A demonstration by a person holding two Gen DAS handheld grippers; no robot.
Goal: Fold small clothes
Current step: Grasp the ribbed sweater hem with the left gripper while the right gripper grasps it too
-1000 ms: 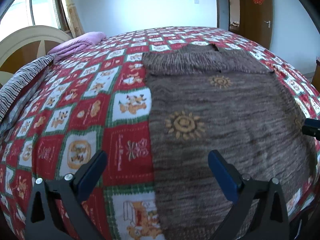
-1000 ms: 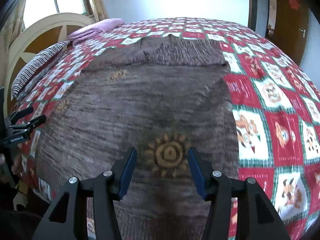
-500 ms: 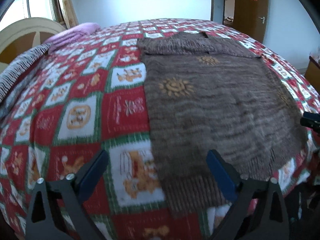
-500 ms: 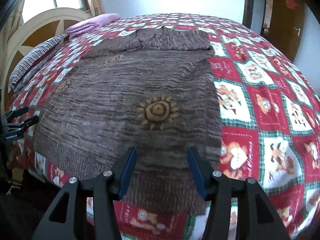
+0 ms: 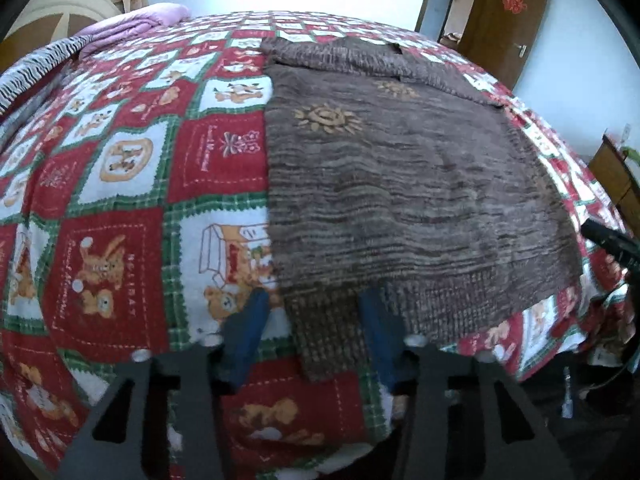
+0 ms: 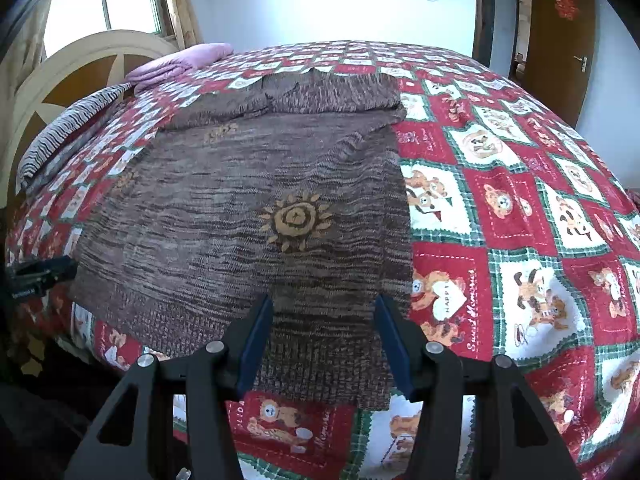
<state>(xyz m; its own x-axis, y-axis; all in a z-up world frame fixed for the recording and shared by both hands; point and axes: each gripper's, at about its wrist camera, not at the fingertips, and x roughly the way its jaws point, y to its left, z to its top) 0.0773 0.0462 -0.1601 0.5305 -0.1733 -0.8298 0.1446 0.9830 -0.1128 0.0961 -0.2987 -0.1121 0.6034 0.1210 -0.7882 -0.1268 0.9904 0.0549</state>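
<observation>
**Both grippers at the sweater's hem**

A brown knit sweater (image 5: 400, 184) lay flat on the bed's teddy-bear quilt (image 5: 120, 184) — hem toward the near edge. The left gripper (image 5: 312, 322) was closing its jaws around the hem's left corner, pads not yet pressing. The right gripper (image 6: 324, 336) stood open, the right corner between its jaws.

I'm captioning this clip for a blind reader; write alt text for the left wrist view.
A brown knit sweater lies flat on a red, white and green teddy-bear bedspread. The left gripper is at the sweater's near corner, its blue jaws closing with the ribbed hem between them.
</observation>
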